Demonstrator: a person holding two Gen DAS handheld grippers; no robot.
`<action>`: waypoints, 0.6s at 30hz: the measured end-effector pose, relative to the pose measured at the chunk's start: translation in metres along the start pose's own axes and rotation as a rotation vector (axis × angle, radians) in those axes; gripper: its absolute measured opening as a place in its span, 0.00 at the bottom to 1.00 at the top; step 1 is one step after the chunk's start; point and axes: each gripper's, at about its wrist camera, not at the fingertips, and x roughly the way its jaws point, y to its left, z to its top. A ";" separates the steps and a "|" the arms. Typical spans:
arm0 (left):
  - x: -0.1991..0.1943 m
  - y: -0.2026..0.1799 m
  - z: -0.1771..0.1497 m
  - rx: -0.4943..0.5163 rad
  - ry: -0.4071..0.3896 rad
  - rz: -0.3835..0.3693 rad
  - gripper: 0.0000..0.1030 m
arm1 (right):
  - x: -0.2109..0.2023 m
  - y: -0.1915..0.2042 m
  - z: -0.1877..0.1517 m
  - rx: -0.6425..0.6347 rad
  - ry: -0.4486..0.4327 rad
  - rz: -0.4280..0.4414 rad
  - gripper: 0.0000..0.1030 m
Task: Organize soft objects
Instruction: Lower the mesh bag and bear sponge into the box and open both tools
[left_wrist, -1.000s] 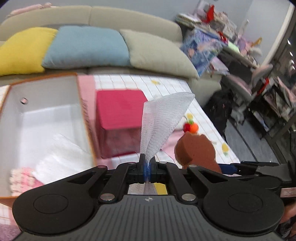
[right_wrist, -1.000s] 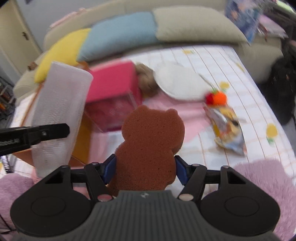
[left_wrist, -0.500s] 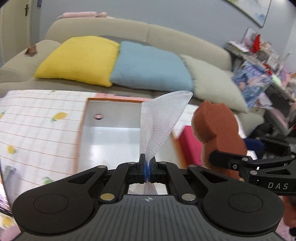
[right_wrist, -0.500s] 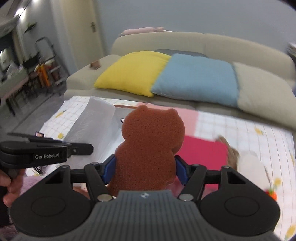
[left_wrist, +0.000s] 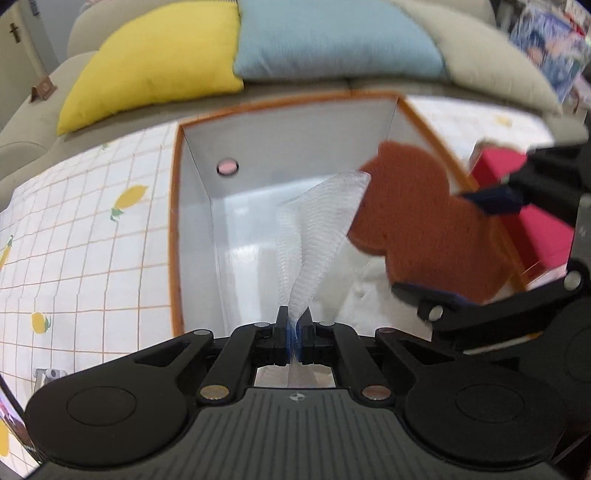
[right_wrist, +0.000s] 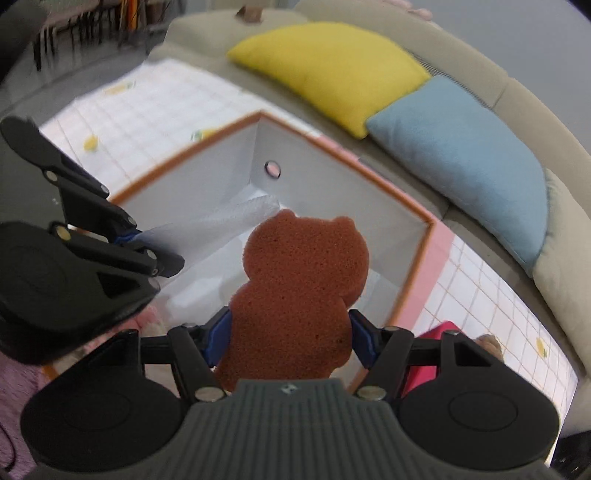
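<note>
- The left gripper (left_wrist: 294, 320) is pinching the bottom edge of a piece of white mesh (left_wrist: 317, 236) between fingers pressed tightly together.
- The mesh is fanning upward and a little to the right from that pinch, and its top corner is meeting the head of the bear sponge (left_wrist: 417, 218) in the left wrist view.
- The right gripper (right_wrist: 290, 332) is squeezing the brown bear sponge (right_wrist: 299, 295) at its waist, with a blue finger pad (right_wrist: 218, 332) pressing in on each side.
- The sponge is standing upright in that grip, with its rounded ears at the top.
- Both grippers are hanging side by side over the open box (left_wrist: 177, 229), and the left gripper (right_wrist: 125, 240) is showing at the left of the right wrist view with the mesh (right_wrist: 229, 218) trailing toward the sponge.
- The box (right_wrist: 417, 266) is showing white inner walls, an orange rim and a small round hole (left_wrist: 227, 167) in its far wall.
- Something white and crumpled (left_wrist: 369, 291) is lying on the box floor below the sponge; I cannot tell what it is.
- The box is sitting on a checked cloth (left_wrist: 92, 229) printed with lemons.
- A red block (left_wrist: 535, 225) is standing just to the right of the box.
- A yellow cushion (left_wrist: 155, 62) and a blue cushion (left_wrist: 332, 40) are leaning on the couch (right_wrist: 554, 122) behind the box.
</note>
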 end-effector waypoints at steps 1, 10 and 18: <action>0.005 0.002 0.000 0.006 0.016 0.008 0.04 | 0.006 0.002 0.001 -0.015 0.012 -0.006 0.64; 0.029 -0.005 -0.001 0.057 0.081 0.040 0.18 | 0.035 0.013 -0.006 -0.135 0.090 -0.043 0.66; 0.026 -0.006 0.003 0.043 0.077 -0.007 0.48 | 0.035 0.016 -0.010 -0.178 0.093 -0.021 0.71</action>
